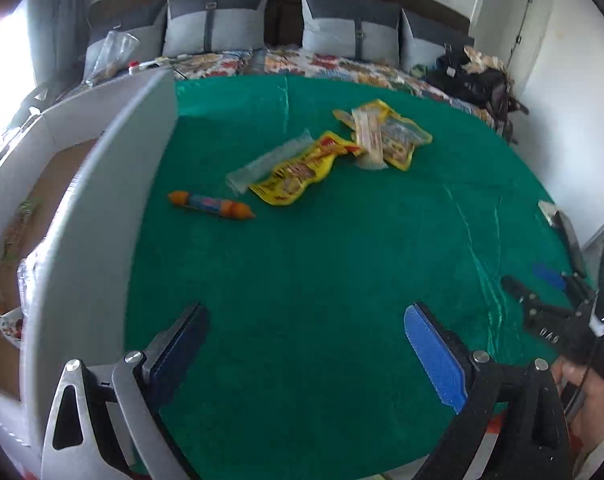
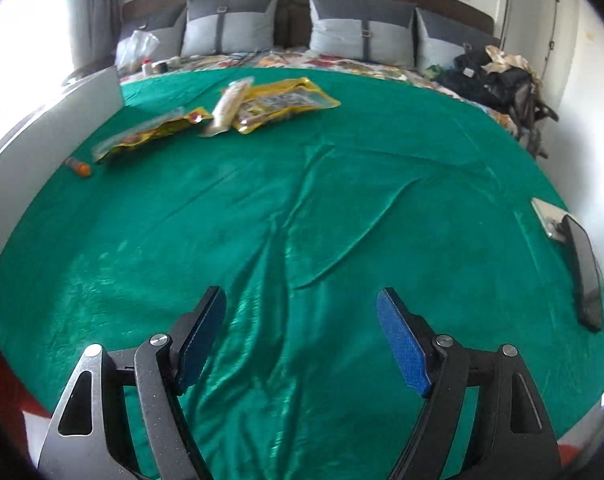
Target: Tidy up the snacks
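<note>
- Snacks lie loose on the green velvety blanket (image 1: 342, 260): an orange-ended sausage stick (image 1: 211, 204), a crinkled yellow foil packet (image 1: 298, 168), a clear plastic sleeve (image 1: 268, 159) and a second yellow packet (image 1: 398, 136).
- The grey-walled cardboard box (image 1: 102, 200) is cut off at left; its contents are unclear.
- Packet printing is unreadable.
- The left gripper (image 1: 306, 344) and the right gripper (image 2: 302, 332) both gape, holding nothing.
</note>
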The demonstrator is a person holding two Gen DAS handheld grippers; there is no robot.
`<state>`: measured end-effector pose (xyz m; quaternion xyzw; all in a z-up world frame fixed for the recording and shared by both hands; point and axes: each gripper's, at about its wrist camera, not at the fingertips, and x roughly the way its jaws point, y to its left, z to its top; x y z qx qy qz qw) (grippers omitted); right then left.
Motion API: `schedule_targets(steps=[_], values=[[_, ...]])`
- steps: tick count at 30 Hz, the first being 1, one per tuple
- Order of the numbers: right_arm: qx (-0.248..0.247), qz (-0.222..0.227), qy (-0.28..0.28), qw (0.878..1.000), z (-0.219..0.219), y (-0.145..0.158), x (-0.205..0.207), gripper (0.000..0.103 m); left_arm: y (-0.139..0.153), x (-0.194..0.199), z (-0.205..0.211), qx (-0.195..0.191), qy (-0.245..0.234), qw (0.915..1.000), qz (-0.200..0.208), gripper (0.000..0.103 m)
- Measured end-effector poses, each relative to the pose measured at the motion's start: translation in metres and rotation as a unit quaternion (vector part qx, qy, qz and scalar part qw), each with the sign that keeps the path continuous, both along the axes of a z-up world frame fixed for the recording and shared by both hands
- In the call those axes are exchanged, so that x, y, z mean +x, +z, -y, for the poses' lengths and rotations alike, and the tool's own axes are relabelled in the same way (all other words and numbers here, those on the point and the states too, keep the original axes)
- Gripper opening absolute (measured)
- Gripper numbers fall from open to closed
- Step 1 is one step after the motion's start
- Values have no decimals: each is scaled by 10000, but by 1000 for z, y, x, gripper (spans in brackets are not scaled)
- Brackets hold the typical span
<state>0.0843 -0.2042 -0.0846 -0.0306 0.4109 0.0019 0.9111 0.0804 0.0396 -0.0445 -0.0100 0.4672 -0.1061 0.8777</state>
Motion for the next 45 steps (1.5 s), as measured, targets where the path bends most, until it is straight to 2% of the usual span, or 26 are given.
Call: schedule_targets(steps=[4,11,13,24,29,33,38,41,44,45], values=[[98,-78,-96,9999,5,-8,9,81,-29,25,30,400,-84,9992,-37,97],[166,-319,-158,9992,17,-19,12,81,-64,61,29,465,345,9980,-261,98],[192,-377,-178,9989,20,-21,13,81,-67,60,28,500,418,9979,-49,101],[206,-412,-295,9985,22,-23,19,88,-70,59,26,483,481,9976,118,103],[40,-192,-665,9976,37,-10,29,88,-69,57,25,481,479,9976,123,103],[12,-322,-952,9949,60,-14,51,88,-69,57,25,480,477,9976,122,103],[197,-465,-904,9946,75,-20,63,88,-69,58,25,478,478,9976,124,103],[112,-450,-734,9962,75,-21,75,88,-69,58,25,479,481,9976,123,103],[271,-452,-693,9962,87,-25,91,97,-69,58,25,480,479,9976,125,103],[238,-446,-716,9962,90,-24,96,98,-69,58,25,480,480,9976,124,103]])
